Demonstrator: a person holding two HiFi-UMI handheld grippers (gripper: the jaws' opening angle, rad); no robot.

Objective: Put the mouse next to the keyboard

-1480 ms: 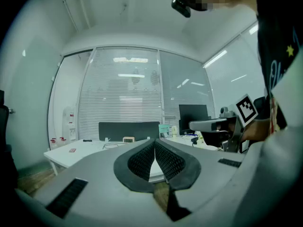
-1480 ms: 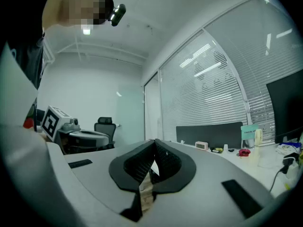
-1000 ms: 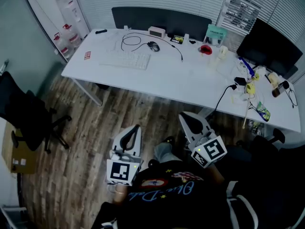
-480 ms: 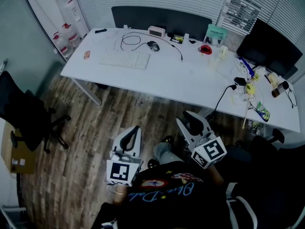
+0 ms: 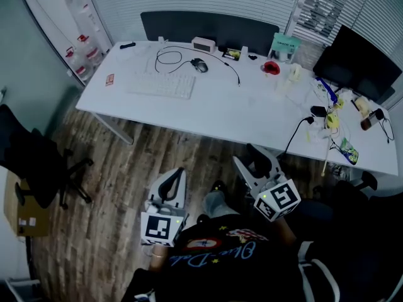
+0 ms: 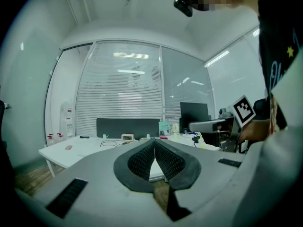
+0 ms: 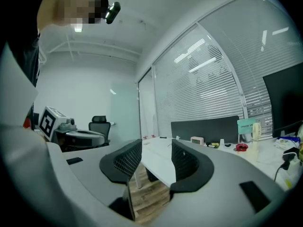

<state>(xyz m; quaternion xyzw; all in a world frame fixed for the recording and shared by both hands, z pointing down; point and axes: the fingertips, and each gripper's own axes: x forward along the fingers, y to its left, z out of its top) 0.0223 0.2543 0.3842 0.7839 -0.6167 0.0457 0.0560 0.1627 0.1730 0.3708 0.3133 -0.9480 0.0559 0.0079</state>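
1. mouse, small, dark and rounded with a thin black cable looped behind it, lies on the long white desk, far ahead of both claws and roughly between the lines they point along.
2. flat white keyboard sits on the same desk, far ahead of the left claw and a little nearer to it than the mouse; the mouse is near the keyboard's far right corner but apart from it.
3. in the left gripper view, the left claw has its dark ribbed pads pressed together at the tips, with nothing between them.
4. in the right gripper view, the right claw has its jaws spread, having just been opening; only the desk edge and floor show through the gap, and nothing is pinched.
5. in the head view, both claws hang over the brown wood-plank floor, short of the desk's near edge, the right claw slightly further forward than the left.
6. a black flat monitor stands ahead and well to the right of the right claw; a black office chair stands well to the left of the left claw.
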